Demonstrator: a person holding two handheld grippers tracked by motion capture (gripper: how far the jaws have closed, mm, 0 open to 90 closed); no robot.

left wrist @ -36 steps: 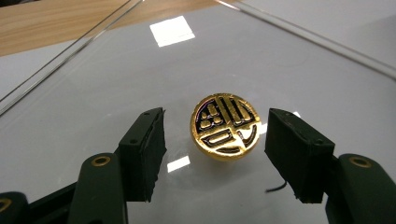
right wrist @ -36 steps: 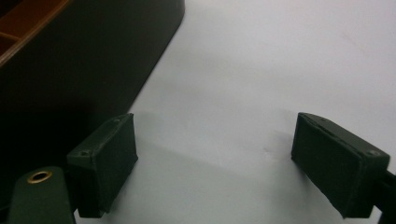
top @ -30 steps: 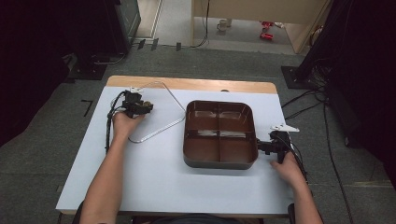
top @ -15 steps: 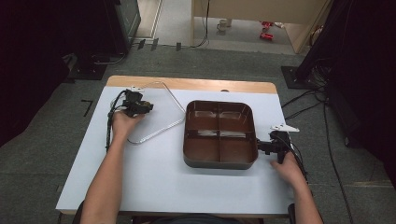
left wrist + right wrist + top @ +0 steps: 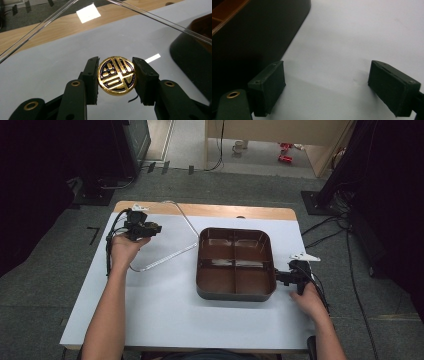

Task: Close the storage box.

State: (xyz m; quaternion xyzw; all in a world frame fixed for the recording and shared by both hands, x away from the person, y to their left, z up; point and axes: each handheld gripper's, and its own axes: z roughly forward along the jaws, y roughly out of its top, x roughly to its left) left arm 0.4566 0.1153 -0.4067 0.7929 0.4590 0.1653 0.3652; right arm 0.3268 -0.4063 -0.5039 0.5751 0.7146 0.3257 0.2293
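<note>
A clear flat lid (image 5: 167,256) hangs tilted over the white table's left half, its near edge low. My left gripper (image 5: 150,228) is shut on the lid's round gold-and-black knob (image 5: 116,76), with both black pads pressed against its sides; in the left gripper view the left gripper (image 5: 115,61) looks along the glass. A dark brown tray (image 5: 235,292) with four compartments sits at the table's middle right. My right gripper (image 5: 279,278) rests just off the tray's right wall, and the right gripper (image 5: 327,82) stands open over bare table with nothing between its fingers.
The tray's dark outer wall (image 5: 257,32) rises close to the right gripper's left finger. A wooden strip (image 5: 210,211) runs along the table's far edge. Grey floor, cables and dark stands surround the table.
The left hand has risen with the knob in its jaws, and the lid's far edge has come up off the table. The right hand has kept still.
</note>
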